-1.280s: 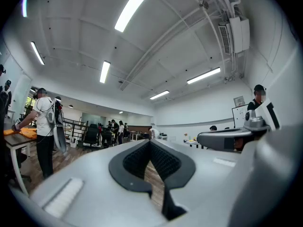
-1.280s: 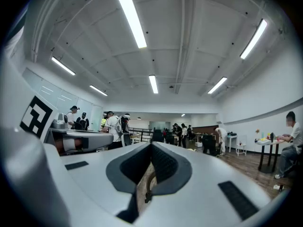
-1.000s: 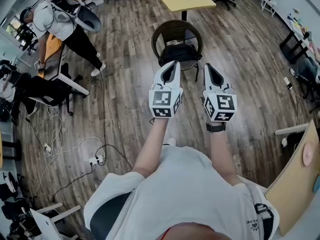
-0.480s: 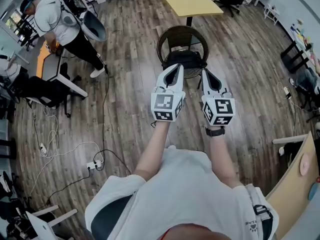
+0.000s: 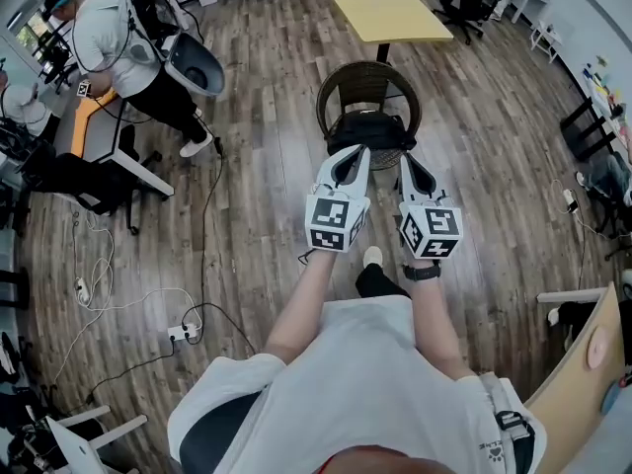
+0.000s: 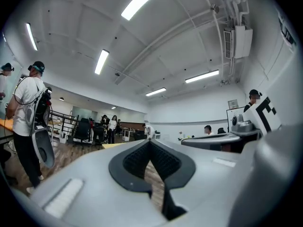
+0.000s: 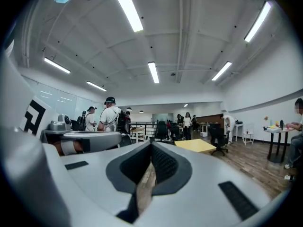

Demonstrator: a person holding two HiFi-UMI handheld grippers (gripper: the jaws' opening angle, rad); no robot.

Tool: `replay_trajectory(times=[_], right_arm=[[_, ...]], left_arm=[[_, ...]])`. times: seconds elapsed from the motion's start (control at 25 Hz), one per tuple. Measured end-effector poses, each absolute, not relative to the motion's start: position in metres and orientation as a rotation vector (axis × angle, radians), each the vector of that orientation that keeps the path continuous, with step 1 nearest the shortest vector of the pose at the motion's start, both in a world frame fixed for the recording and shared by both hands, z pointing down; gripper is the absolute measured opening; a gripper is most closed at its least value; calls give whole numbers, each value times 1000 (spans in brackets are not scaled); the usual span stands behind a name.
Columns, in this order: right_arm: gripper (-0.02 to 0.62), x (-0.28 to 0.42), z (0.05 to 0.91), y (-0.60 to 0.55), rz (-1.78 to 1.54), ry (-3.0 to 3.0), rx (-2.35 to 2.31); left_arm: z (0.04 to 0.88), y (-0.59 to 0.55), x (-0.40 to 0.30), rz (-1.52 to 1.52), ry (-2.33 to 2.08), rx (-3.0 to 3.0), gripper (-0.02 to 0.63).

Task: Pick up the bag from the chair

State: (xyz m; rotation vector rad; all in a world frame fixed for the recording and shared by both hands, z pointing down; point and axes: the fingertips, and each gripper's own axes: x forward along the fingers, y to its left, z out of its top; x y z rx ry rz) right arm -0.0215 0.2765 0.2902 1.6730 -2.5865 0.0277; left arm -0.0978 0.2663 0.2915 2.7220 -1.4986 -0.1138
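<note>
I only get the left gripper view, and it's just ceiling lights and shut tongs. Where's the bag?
Observer: The head view shows it: a black bag on the seat of a round wicker chair, straight ahead.
Operator: Are my tongs near it?
Observer: Both point at it. The left gripper and right gripper have their tips at the front of the chair, and neither holds the bag.
Operator: Is the other one open?
Observer: No. The right gripper view shows its tongs shut, with nothing between them.
</note>
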Motion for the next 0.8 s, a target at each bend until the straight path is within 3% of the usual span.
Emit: replay_trajectory(times=[0.8], right_arm=[[9, 50, 267, 38, 61, -2743, 1583]], left_arm=[[273, 39, -46, -85, -1698, 2648, 9]])
